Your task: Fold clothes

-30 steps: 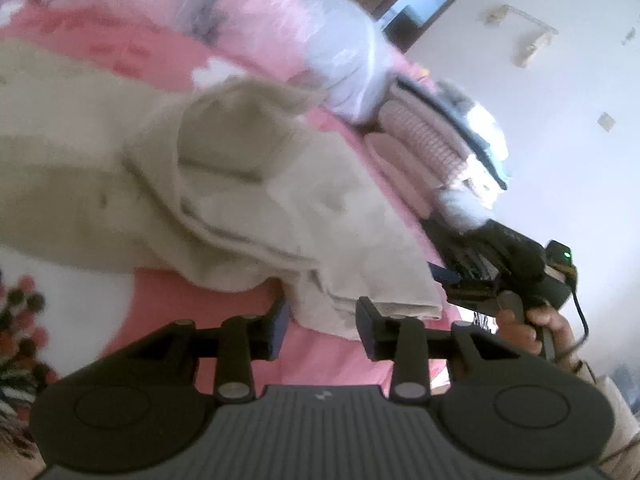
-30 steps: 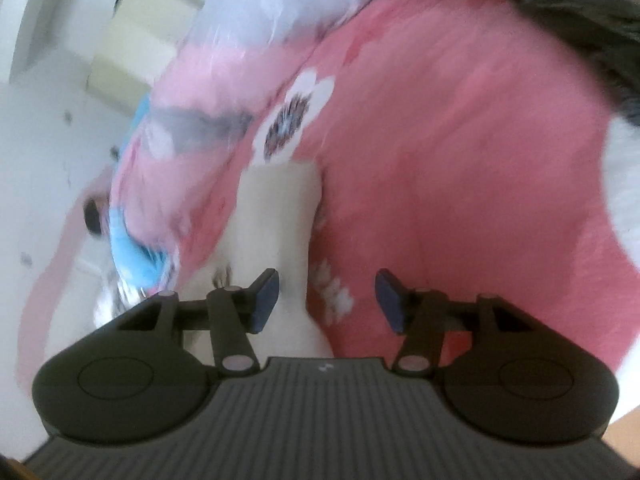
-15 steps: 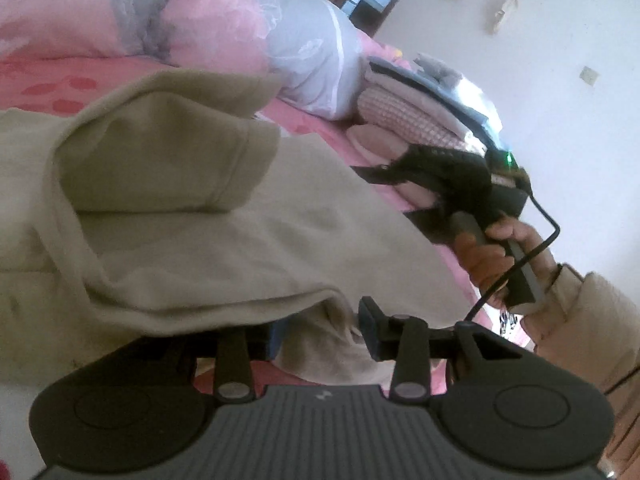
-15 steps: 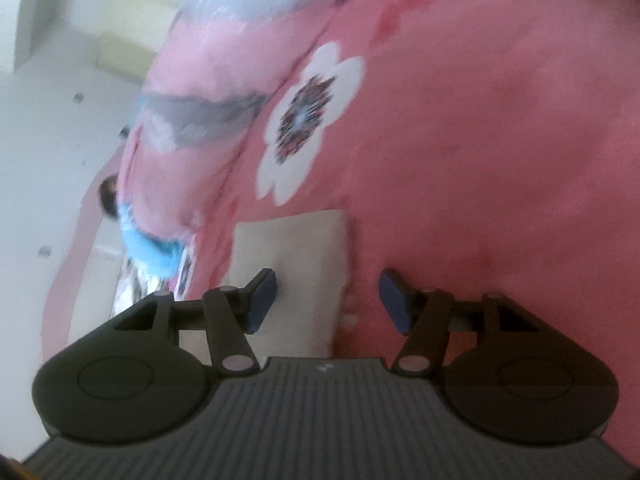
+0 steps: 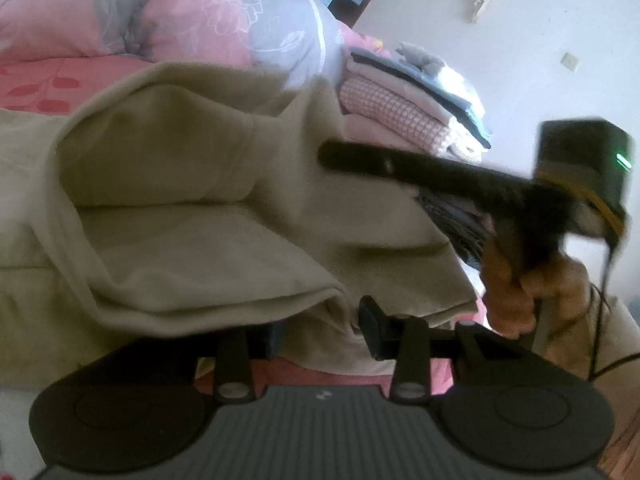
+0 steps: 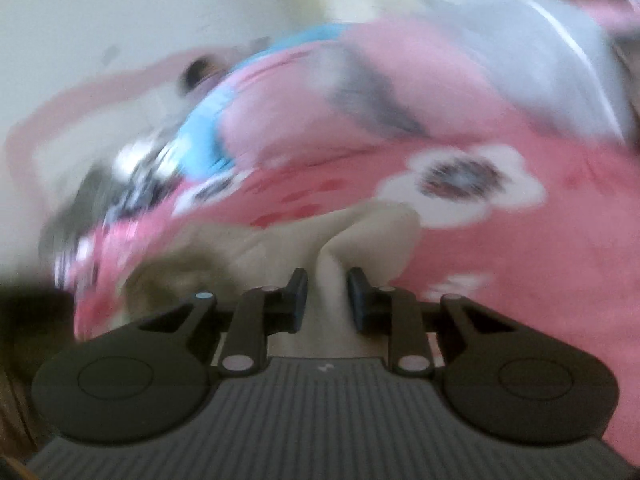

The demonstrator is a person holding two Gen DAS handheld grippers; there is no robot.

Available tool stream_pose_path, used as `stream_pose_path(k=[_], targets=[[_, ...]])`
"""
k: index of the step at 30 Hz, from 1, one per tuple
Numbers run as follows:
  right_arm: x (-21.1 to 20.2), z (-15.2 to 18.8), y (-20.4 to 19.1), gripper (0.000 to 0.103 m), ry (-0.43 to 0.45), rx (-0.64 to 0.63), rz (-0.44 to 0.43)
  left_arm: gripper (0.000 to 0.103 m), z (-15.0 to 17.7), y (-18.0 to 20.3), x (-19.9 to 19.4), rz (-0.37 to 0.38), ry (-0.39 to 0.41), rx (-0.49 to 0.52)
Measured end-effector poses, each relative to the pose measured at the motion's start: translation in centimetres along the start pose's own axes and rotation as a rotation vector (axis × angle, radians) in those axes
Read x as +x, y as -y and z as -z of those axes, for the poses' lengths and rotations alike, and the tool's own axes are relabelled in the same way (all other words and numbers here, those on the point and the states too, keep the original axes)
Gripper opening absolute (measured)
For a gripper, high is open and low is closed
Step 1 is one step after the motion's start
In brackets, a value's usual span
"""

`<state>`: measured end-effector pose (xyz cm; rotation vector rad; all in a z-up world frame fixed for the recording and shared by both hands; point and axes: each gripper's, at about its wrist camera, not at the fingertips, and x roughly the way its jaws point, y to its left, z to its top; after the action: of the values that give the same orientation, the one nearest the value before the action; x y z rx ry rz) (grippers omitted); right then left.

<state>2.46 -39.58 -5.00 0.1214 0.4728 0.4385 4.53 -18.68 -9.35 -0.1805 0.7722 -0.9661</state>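
- Since half a second back: right gripper [image 6: 323,298] has closed from a wide gap to a narrow one, now pinching a ridge of the beige garment [image 5: 208,216]; it has swung in across the cloth, its fingers [image 5: 360,158] reaching over the top layer.
- Left gripper [image 5: 320,328]: jaws well apart, far side buried under a fold. Cloth between them, but no clamp visible.
- Garment lies heaped on the pink bed cover [image 6: 520,264], near its side edge, long axis running across both grippers.
- Folded stack [image 5: 404,108] sits beyond, by the pillow [image 5: 256,28].
- Judgement: right hand [image 5: 516,292] has the only grip; the next fold turns on where it carries that ridge.
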Motion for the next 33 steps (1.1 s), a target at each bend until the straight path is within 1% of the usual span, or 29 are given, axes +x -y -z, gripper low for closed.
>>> stream_pose_path(k=[1,2,4,5,7,9,13,15,16,17,19,21,22,23,24,25,26,27,30,31,33], targets=[[-0.1,0.3,-1.3,0.024,-0.002,-0.061,-0.014,0.041,0.0,0.0,0.0,-0.003,-0.002,0.002],[-0.4,0.6,-2.3,0.027,0.002,-0.114,-0.023,0.041,0.0,0.1,0.0,-0.006,-0.003,0.005],[-0.8,1.0,-3.2,0.031,0.016,-0.174,-0.009,0.041,0.0,0.2,0.0,-0.013,-0.006,0.012],[-1.1,1.1,-3.1,0.031,0.024,-0.172,-0.008,0.041,0.0,0.2,0.0,-0.014,-0.006,0.012],[-1.7,1.2,-2.1,0.032,0.042,-0.121,-0.022,0.041,0.1,0.3,0.0,-0.016,-0.006,0.013],[-2.0,1.2,-0.7,0.032,0.058,-0.062,-0.018,0.041,0.2,0.3,0.0,-0.016,-0.007,0.015],[-2.5,1.0,2.4,0.032,0.111,0.092,-0.025,0.041,0.2,0.3,-0.2,-0.017,-0.010,0.011],[-2.3,1.1,4.2,0.032,0.111,0.159,-0.011,0.041,0.2,0.3,-0.2,-0.018,-0.011,0.010],[-1.9,1.3,5.4,0.034,0.097,0.202,-0.010,0.041,0.1,0.3,-0.2,-0.020,-0.010,0.009],[-1.4,1.6,6.8,0.040,0.072,0.262,-0.022,0.041,0.1,0.4,-0.2,-0.021,-0.009,0.009],[-0.4,2.3,9.5,0.047,0.033,0.401,-0.023,0.041,0.2,0.5,-0.3,-0.025,-0.006,0.007],[0.4,3.3,12.3,0.048,0.000,0.564,-0.037,0.041,0.4,0.6,-0.6,-0.030,-0.002,0.005],[0.6,4.0,13.6,0.049,-0.004,0.658,-0.058,0.041,0.5,0.6,-0.7,-0.032,-0.001,0.004],[0.8,4.8,14.9,0.047,0.005,0.763,-0.091,0.041,0.6,0.6,-0.8,-0.035,0.001,0.002],[0.7,5.2,15.4,0.044,0.017,0.808,-0.098,0.041,0.7,0.6,-0.8,-0.039,0.002,0.001],[0.4,5.1,15.0,0.032,0.032,0.796,-0.079,0.041,0.8,0.7,-0.9,-0.042,0.003,0.002],[0.0,5.0,14.6,0.013,0.047,0.784,-0.060,0.041,0.8,0.7,-1.0,-0.045,0.003,0.002],[-0.3,4.9,14.3,0.010,0.062,0.772,-0.040,0.041,0.8,0.7,-1.1,-0.048,0.003,0.002],[-1.3,4.6,13.1,0.010,0.108,0.734,0.017,0.041,1.0,0.8,-1.6,-0.053,0.008,0.002],[-1.7,4.3,12.7,0.014,0.116,0.722,0.072,0.041,1.1,0.8,-1.9,-0.055,0.010,0.003],[-2.6,3.7,12.3,0.022,0.108,0.719,0.247,0.041,1.3,0.8,-2.7,-0.058,0.023,0.010]])
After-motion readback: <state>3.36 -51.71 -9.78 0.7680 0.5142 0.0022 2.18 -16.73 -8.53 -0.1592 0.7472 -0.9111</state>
